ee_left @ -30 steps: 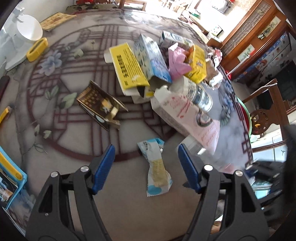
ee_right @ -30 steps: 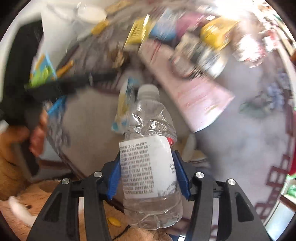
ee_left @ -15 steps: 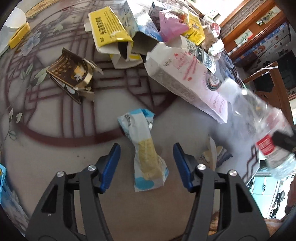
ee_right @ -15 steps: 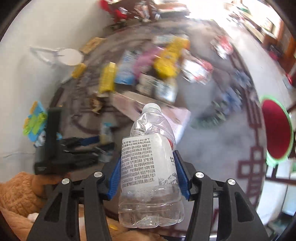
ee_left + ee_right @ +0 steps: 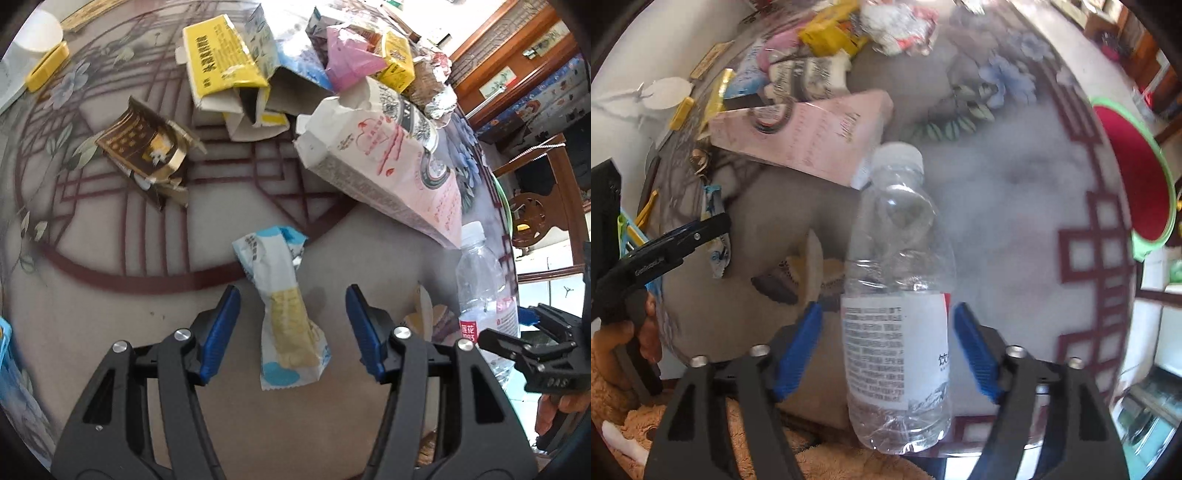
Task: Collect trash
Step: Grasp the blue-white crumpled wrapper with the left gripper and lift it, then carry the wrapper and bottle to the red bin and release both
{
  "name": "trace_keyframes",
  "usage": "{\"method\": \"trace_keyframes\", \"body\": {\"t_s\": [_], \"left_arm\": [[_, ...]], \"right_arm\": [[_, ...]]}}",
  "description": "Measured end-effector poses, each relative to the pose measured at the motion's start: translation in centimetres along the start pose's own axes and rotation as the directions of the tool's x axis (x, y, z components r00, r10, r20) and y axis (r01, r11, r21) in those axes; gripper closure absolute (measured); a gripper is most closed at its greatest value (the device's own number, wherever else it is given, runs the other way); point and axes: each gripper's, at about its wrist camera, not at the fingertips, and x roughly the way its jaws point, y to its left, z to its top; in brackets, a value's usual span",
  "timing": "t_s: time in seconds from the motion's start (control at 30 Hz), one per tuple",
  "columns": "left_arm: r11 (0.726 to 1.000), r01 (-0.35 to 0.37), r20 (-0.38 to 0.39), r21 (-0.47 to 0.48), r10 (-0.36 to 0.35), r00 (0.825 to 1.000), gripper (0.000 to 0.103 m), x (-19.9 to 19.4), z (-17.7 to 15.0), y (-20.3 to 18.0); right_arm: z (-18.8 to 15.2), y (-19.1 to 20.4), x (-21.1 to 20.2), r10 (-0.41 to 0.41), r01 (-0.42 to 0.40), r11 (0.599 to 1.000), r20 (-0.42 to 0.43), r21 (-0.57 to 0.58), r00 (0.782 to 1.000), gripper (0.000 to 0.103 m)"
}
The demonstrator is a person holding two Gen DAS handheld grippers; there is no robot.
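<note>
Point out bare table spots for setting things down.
Free: the grey stretch right of the water bottle, toward the red basin; also the patch between the brown carton and the blue-yellow wrapper. Crowded: the box pile around the pink carton.

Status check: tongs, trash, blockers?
Left tongs open, straddling crumpled blue-and-yellow snack wrapper, pads clear. Right tongs opening, clear plastic water bottle between the pads, gaps both sides. Pink paper carton nearby, not blocking.

a round table [image 5: 110,302] with a maroon lattice and flower pattern carries a heap of cartons toward its far edge: a yellow box [image 5: 218,74], a long pink carton [image 5: 384,173], a crushed brown box [image 5: 144,147], and a blue-and-white wrapper [image 5: 284,310] nearer the near edge.
</note>
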Motion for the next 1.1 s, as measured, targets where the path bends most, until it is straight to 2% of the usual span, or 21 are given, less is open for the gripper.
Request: {"method": "trace_keyframes", "body": {"t_s": [0.07,0.1,0.13,0.17,0.33,0.53,0.7,0.93,1.1], "left_arm": [[1.000,-0.019,-0.003,0.008,0.019,1.000,0.052,0.4,0.1,-0.5],[1.000,-0.027,-0.001,0.016,0.027,1.000,0.062,0.3,0.0,-0.6],[1.000,-0.027,-0.001,0.016,0.027,1.000,0.078,0.4,0.0,-0.5],[1.000,-0.014,-0.006,0.004,0.014,1.000,0.082,0.4,0.0,-0.4],[1.000,-0.021,0.045,0.011,0.021,0.999,0.088,-0.7,0.0,-1.0],[0.996,-0.029,0.200,0.082,0.012,0.980,0.088,-5.3,1.0,-3.5],[0.989,0.010,0.262,0.146,-0.049,0.964,0.088,-7.4,2.7,-6.7],[0.977,0.052,0.299,0.206,-0.114,0.947,0.088,-8.0,5.6,-11.6],[0.970,0.073,0.314,0.233,-0.146,0.938,0.088,-8.2,7.0,-14.7]], "right_arm": [[0.0,0.3,0.1,-0.011,0.011,1.000,-0.007,-0.017,1.000,0.028],[-0.1,0.3,0.3,-0.018,0.018,1.000,-0.012,-0.025,1.000,0.028],[-0.2,0.2,0.6,-0.024,0.023,0.999,-0.020,-0.028,1.000,0.034],[-0.6,-0.1,1.1,-0.029,0.029,0.999,-0.031,-0.027,0.999,0.048],[-0.2,0.3,1.2,0.002,-0.003,1.000,-0.011,-0.027,1.000,0.052],[0.7,-0.2,-3.0,0.049,-0.047,0.999,0.113,-0.023,0.992,0.052],[1.9,-0.6,-6.6,0.076,-0.076,0.997,0.227,-0.007,0.971,0.052],[3.1,-3.1,-10.7,0.087,-0.111,0.993,0.368,0.044,0.926,0.052],[3.7,-5.3,-12.2,0.079,-0.126,0.988,0.417,0.085,0.906,0.052]]}}
